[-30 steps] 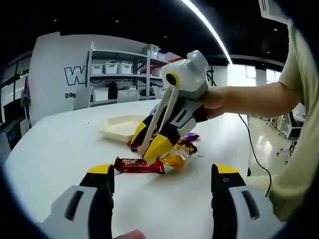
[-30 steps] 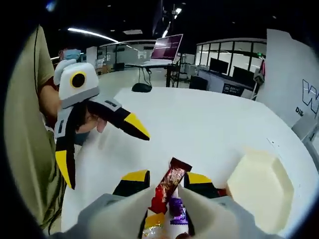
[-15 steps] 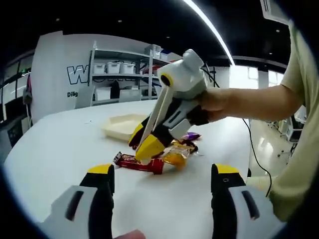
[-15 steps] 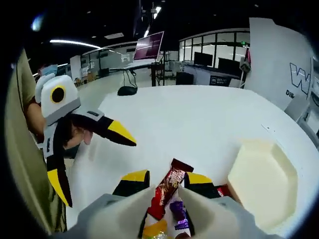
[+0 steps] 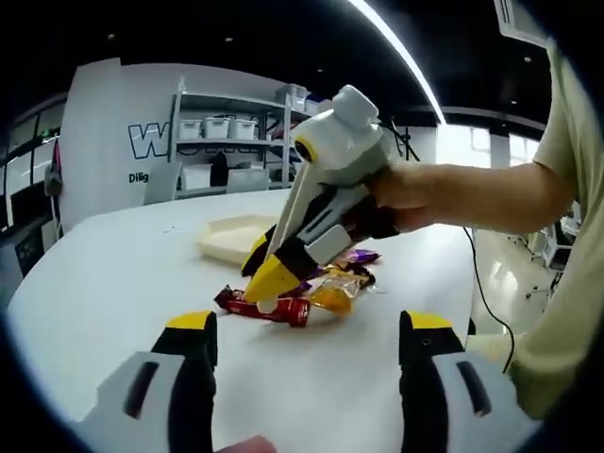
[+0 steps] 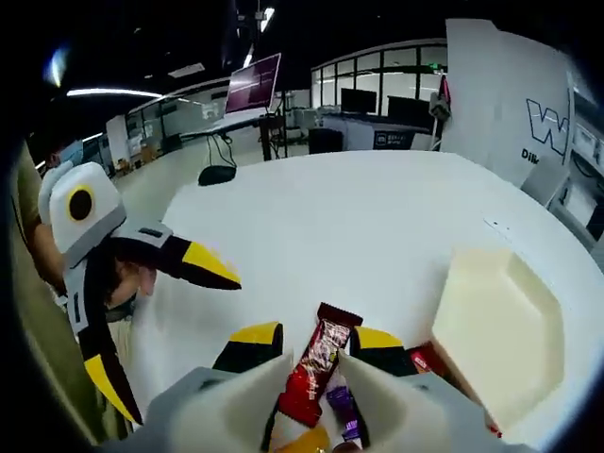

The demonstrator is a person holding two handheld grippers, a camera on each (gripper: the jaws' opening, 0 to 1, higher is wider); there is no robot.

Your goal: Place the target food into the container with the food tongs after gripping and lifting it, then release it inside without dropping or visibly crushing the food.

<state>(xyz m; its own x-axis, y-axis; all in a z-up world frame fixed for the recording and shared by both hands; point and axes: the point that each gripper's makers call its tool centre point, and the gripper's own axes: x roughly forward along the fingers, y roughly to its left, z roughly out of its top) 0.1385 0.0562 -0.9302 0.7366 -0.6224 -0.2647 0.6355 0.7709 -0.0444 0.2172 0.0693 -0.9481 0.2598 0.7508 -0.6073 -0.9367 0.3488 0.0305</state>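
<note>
Lying on the white table (image 5: 113,274), a red candy bar (image 6: 316,368) is framed between the parted yellow tips of the right gripper (image 6: 307,338), not clamped. A cream tray (image 6: 495,335) is seen just beside. The left gripper (image 5: 307,326) is held spread wide, well apart

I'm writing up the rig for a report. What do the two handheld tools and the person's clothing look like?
The right claw has a white rounded housing with a yellow-ringed black lens, and black jaws tipped in yellow. The left claw has light grey jaws with black-and-yellow tips. The person wears an olive short sleeve.
</note>
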